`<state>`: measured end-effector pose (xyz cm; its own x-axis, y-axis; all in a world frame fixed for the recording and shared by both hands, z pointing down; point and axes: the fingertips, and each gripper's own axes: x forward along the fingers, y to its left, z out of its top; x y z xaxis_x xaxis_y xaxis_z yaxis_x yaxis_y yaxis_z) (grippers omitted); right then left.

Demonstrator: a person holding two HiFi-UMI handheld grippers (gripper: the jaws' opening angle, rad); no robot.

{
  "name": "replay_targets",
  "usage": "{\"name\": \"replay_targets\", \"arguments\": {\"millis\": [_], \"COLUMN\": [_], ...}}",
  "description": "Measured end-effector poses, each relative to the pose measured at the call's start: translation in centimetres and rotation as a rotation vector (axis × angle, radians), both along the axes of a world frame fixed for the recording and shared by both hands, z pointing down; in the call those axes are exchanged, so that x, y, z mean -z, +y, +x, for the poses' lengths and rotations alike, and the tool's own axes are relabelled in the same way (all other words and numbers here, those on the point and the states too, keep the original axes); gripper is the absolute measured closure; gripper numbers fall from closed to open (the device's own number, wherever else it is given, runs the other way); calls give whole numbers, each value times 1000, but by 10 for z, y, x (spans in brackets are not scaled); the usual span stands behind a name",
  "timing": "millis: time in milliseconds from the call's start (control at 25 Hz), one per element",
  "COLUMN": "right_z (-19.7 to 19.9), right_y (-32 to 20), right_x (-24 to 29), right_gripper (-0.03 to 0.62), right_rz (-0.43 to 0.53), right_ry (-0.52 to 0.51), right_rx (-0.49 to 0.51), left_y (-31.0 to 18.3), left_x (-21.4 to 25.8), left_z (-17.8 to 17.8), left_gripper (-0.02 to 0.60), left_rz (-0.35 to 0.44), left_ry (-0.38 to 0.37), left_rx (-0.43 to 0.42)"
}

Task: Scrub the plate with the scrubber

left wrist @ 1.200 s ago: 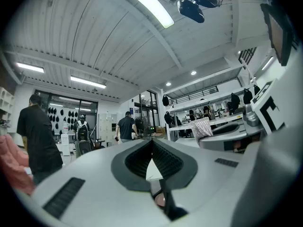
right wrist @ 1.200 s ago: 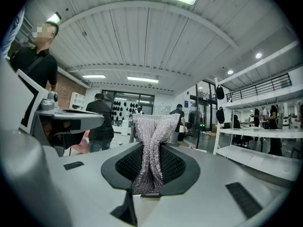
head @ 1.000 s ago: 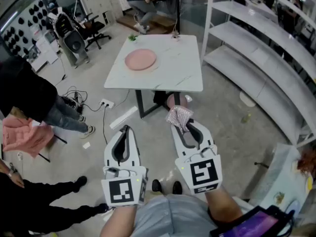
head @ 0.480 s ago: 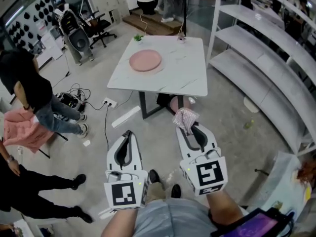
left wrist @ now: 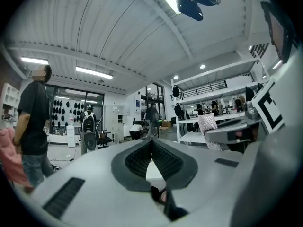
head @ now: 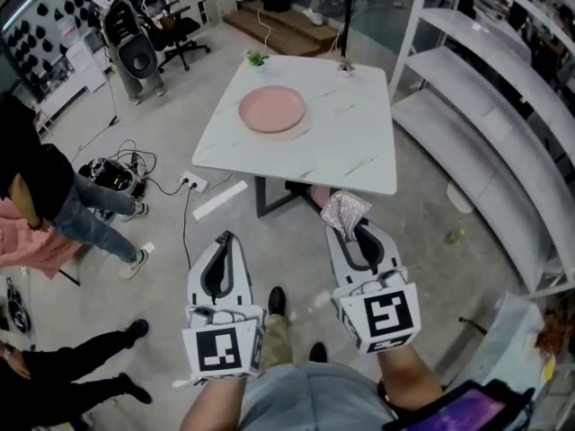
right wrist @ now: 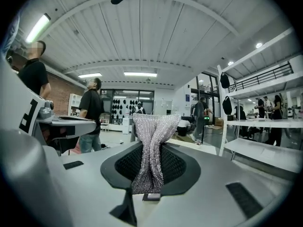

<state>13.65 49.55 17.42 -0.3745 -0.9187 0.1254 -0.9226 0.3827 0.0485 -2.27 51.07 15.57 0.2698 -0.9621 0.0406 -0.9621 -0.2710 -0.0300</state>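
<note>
**Stock at hand: scrubber in the right gripper, plate on the table ahead**

- Wearer: grey top at the bottom edge of the head view, dark shoes (head: 277, 300) on the concrete floor (head: 422, 241) between the two tools
- Left gripper (head: 225, 237): held level over the floor, short of the table; its ribbed pads meet at the tips, nothing between them
- Right gripper (head: 359, 232): level, beside the left and slightly ahead of it; jaws closed on the scrubber (right wrist: 150, 145) and have just been opening a little, the pads pressing on it from both sides
- Scrubber: silvery metallic mesh, pinched at its waist, upper end fanned out above the jaw tips; in the head view it overlaps the table's near edge, well apart from the plate
- Table (head: 341, 142): white marbled top on a dark frame
- Plate (head: 272, 109): pink, round, lying flat on the far left part of the tabletop, nothing on it
- Small green plant (head: 258, 58): at the table's far left corner
- Power strip (head: 193, 183): white, on the floor left of the table, cables running off to the left
- Bystander in jeans (head: 54, 187): at the left edge
- White shelving (head: 485, 97): along the right side
- Black office chair (head: 175, 39): beyond the table, far left
</note>
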Motion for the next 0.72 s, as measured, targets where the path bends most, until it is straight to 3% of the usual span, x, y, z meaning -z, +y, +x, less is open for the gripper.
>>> {"name": "replay_targets", "arguments": {"millis": [320, 720], "right_z": [-42, -54], "right_y": [-114, -202], "right_x": [4, 31], "right_gripper": [484, 484], "right_rz": [-33, 44], "right_ry": [1, 13], "right_rx": [-51, -152], "left_y": [-121, -230], "left_x": [5, 18], "left_z": [-47, -65], "left_gripper": [574, 574], "left_rz": [-14, 38], "left_ry": [-3, -9], "left_rx": [-42, -136]}}
